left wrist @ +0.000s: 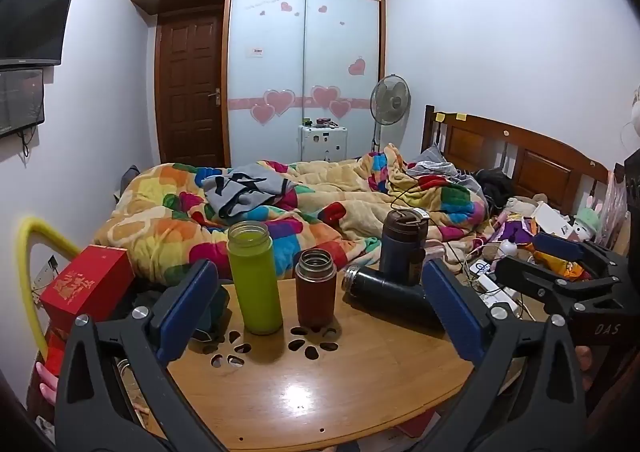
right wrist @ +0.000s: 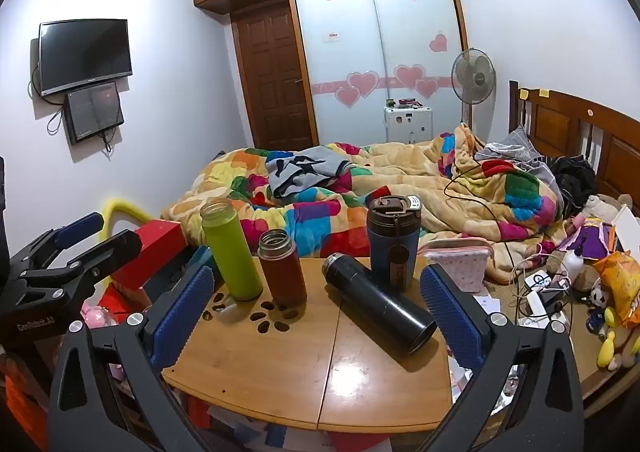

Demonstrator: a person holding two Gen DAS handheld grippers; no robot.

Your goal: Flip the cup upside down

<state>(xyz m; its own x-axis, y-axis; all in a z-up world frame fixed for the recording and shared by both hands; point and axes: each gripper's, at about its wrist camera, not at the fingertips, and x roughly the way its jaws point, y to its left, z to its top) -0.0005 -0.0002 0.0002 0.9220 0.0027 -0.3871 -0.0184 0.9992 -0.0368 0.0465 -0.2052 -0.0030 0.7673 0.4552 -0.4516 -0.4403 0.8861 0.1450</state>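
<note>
- Left wrist view: the left gripper [left wrist: 318, 308] hangs above the near edge of the wooden table [left wrist: 320, 384], jaws spread wide and gripping nothing.
- Four cups stand or lie on the table — a green cup [left wrist: 255, 278] and a brown cup [left wrist: 316, 288] upright with open mouths, a lidded blue cup [left wrist: 402, 246] behind, and a black cup [left wrist: 386, 292] on its side.
- Right wrist view: the right gripper [right wrist: 316, 308] also has its jaws released, empty, with the black cup [right wrist: 380, 304] lying between them — touching neither.
- A bed [right wrist: 400, 188] with a colourful blanket sits beyond the table.
</note>
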